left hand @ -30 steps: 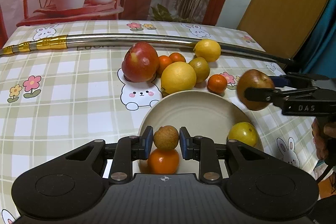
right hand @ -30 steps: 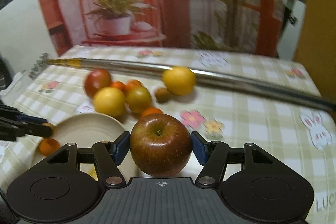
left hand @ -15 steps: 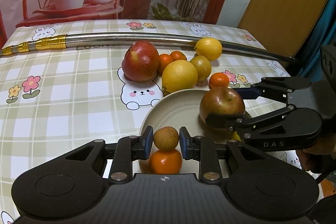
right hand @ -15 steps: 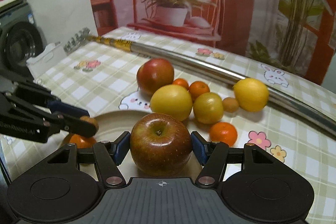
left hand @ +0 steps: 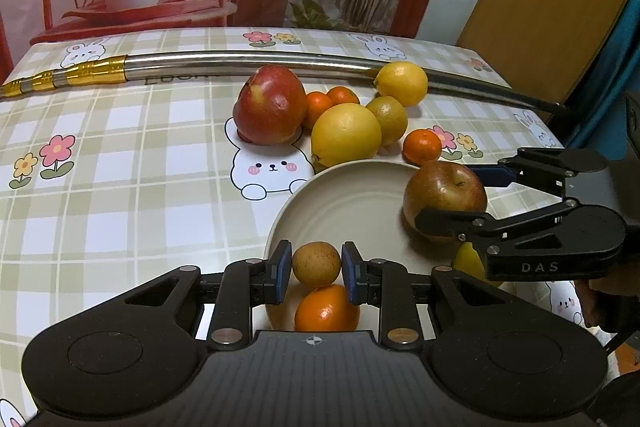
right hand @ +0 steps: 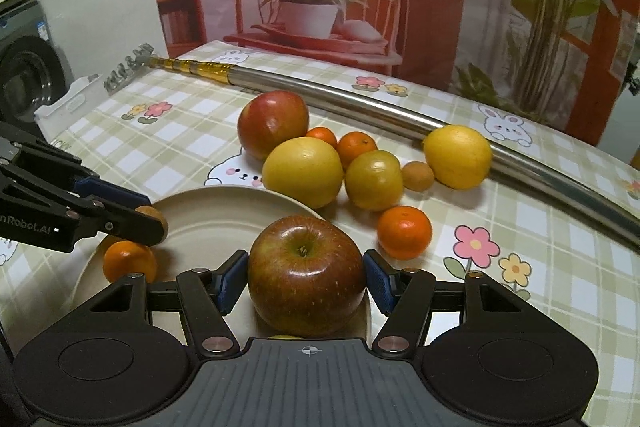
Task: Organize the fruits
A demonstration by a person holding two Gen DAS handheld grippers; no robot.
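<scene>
The left gripper (left hand: pixel 316 277) has its fingers clamped on a small brown fruit (left hand: pixel 316 264), held over the near part of the cream plate (left hand: pixel 344 195) above a mandarin (left hand: pixel 326 309) lying on it. The right gripper (right hand: pixel 306 281) has its fingers pressed on a red apple (right hand: pixel 306 273) over the plate's right side. Beyond the plate, on the checked desk (left hand: pixel 120 187), sit another apple (left hand: pixel 270 105), lemons and mandarins beside a long metal pole (left hand: pixel 240 61).
</scene>
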